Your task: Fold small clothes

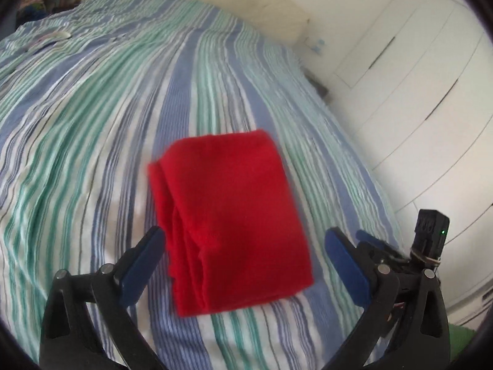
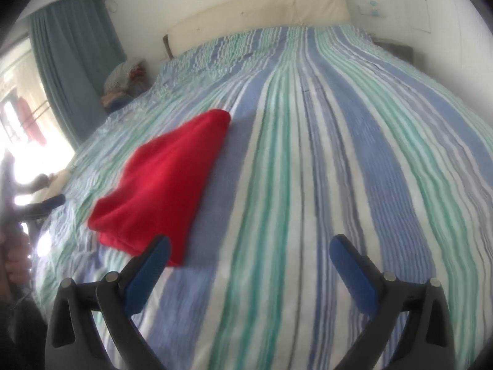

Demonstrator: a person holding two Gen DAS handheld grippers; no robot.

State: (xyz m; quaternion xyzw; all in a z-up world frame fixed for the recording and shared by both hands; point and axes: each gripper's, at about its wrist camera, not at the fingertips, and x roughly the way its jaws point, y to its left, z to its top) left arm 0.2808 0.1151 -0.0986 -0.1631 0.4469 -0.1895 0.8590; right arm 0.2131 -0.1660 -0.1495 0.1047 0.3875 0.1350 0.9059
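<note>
A red cloth (image 1: 228, 219) lies folded into a thick rectangle on the striped bed cover (image 1: 92, 117). In the left wrist view it sits between and just beyond the blue fingertips of my left gripper (image 1: 246, 240), which is open and holds nothing. In the right wrist view the same red cloth (image 2: 163, 182) lies to the left, its near corner behind my left fingertip (image 2: 154, 262). My right gripper (image 2: 251, 246) is open and empty over the bed cover (image 2: 308, 185). The other gripper (image 2: 46, 203) shows at the far left edge.
A cream headboard (image 2: 262, 6) runs along the far end of the bed. White wardrobe doors (image 1: 416, 77) stand to the right of the bed. A blue curtain (image 2: 67, 55) and a bright window are at the left, with a pile of clothes (image 2: 123, 83) beside the bed.
</note>
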